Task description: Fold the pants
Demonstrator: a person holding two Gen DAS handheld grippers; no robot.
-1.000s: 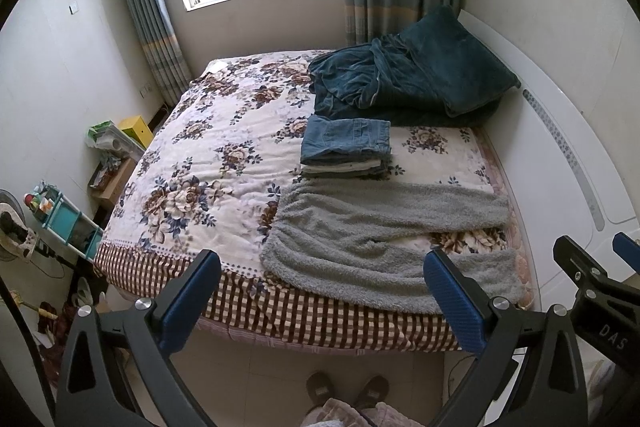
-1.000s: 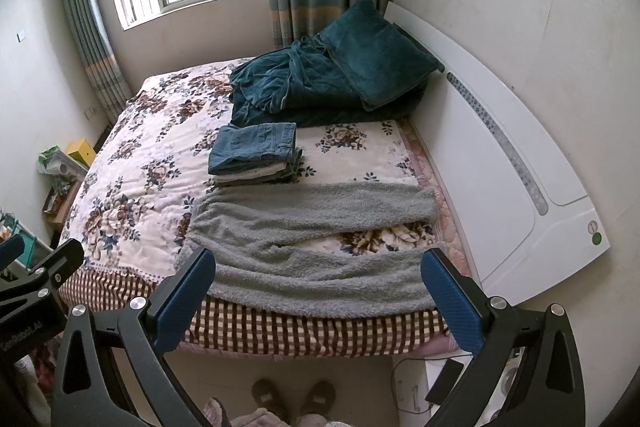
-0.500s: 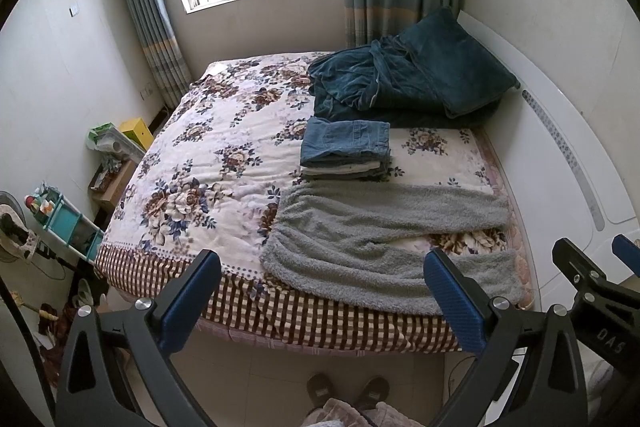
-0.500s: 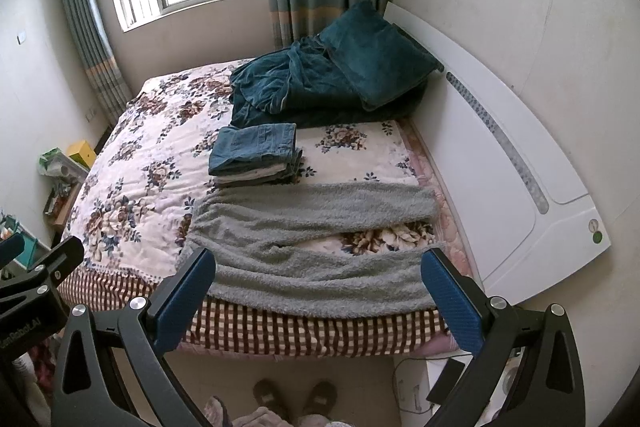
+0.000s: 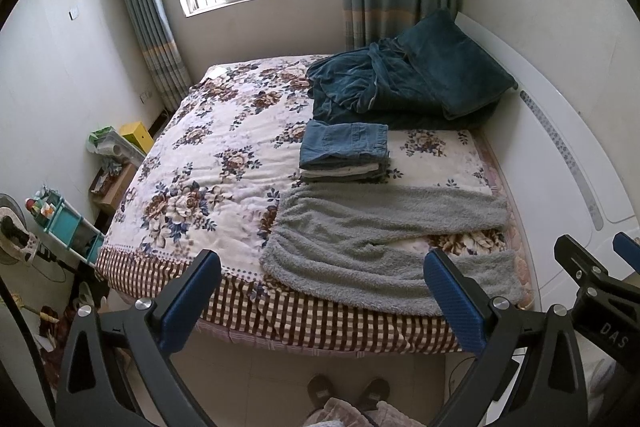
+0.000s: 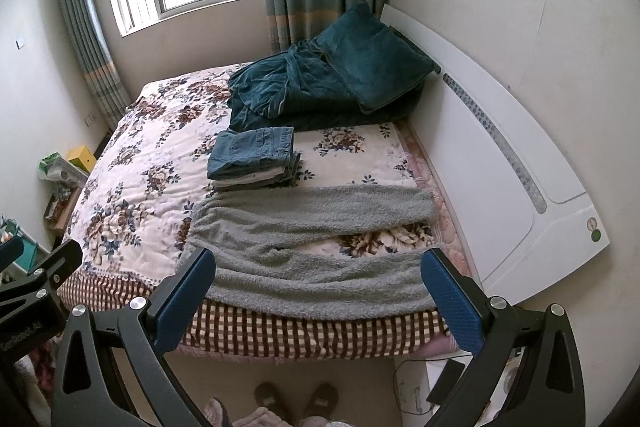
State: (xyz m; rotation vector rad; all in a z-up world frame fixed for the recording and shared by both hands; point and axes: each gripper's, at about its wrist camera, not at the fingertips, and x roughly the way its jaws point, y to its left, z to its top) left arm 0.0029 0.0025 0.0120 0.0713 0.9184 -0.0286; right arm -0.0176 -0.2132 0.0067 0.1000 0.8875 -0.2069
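The grey pants (image 5: 384,243) lie flat along the near edge of the bed (image 5: 200,155), waistband to the left, the two legs running right toward the headboard (image 6: 500,163) with a wedge of quilt showing between them. The near leg rests right at the mattress edge, over the checked border.

Both tongs are spread wide and hold nothing: the left tongs (image 5: 320,291) hover above the floor in front of the bed, and the right tongs (image 6: 316,287) sit at about the same height beside them, neither touching cloth.

The main risk, as I judge it, is the near leg. It sits so close to the edge that a pull toward the person could drag it, and then the rest of the fleece, off onto the floor. The thick pile could also bunch in a shallow pinch, so one layer lifts while the other stays down and the fold comes out crooked. The legs are splayed apart; folding one over the other without first lining them up would leave the cuffs uneven. A wide sweep toward the back could knock the stack (image 5: 344,155) of folded clothes just behind the waistband.
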